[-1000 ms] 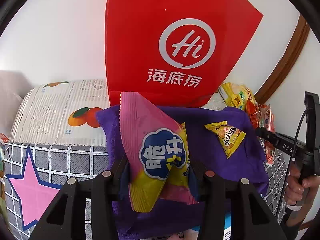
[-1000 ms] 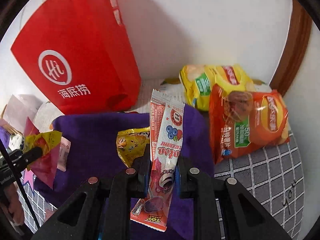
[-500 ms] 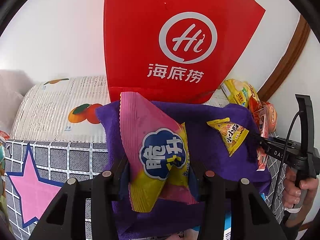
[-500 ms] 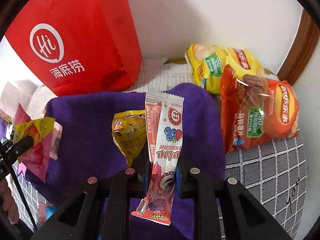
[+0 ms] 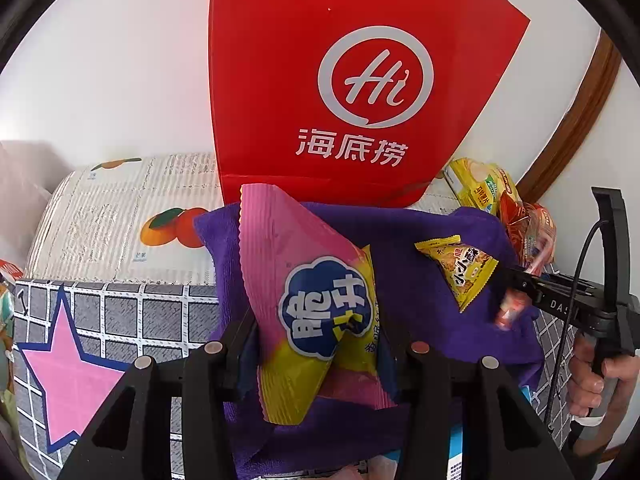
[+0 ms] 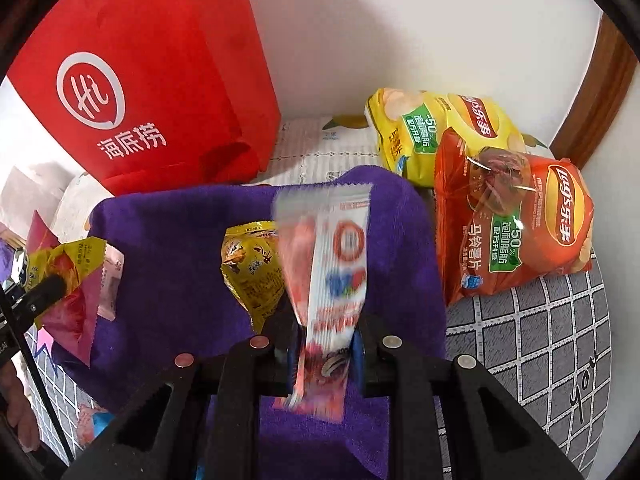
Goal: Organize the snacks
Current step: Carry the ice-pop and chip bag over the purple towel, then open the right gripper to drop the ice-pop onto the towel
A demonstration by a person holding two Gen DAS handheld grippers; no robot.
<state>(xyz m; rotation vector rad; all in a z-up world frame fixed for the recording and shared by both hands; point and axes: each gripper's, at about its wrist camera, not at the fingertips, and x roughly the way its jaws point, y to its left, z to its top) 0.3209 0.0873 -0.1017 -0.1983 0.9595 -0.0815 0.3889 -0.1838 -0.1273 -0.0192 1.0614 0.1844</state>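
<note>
- Snacks lie and hang over a purple cloth (image 6: 168, 248) spread on a worktop (image 6: 552, 320) covered in a grey grid pattern.
- The left gripper (image 5: 316, 354) has its fingers (image 5: 240, 344) closed on a pink-and-yellow snack bag (image 5: 316, 300) with a blue cloud label; the bag stands upright above the cloth.
- The right gripper (image 6: 322, 354) holds a long white-and-red stick pack (image 6: 332, 276), its fingers (image 6: 366, 354) pressed against the pack's lower part. The pack stands upright and looks blurred.
- A small yellow snack packet (image 6: 252, 268) lies on the cloth, just left of the stick pack in the right wrist view.
- In the left wrist view that packet (image 5: 464, 276) lies right of the pink bag, close to the right gripper's tips.
- A person's hand (image 5: 596, 380) grips the right gripper's handle at the right edge.
- A red paper bag (image 5: 344, 80) with a white "Hi" logo stands against the wall behind the cloth.
- A yellow chip bag (image 6: 436, 132) and an orange chip bag (image 6: 516, 232) rest on the worktop right of the cloth, the orange one overlapping the yellow.
- A white box printed with oranges (image 5: 120, 220) sits left of the red bag.
- A pink star (image 5: 68, 368) is printed on the worktop cover.
</note>
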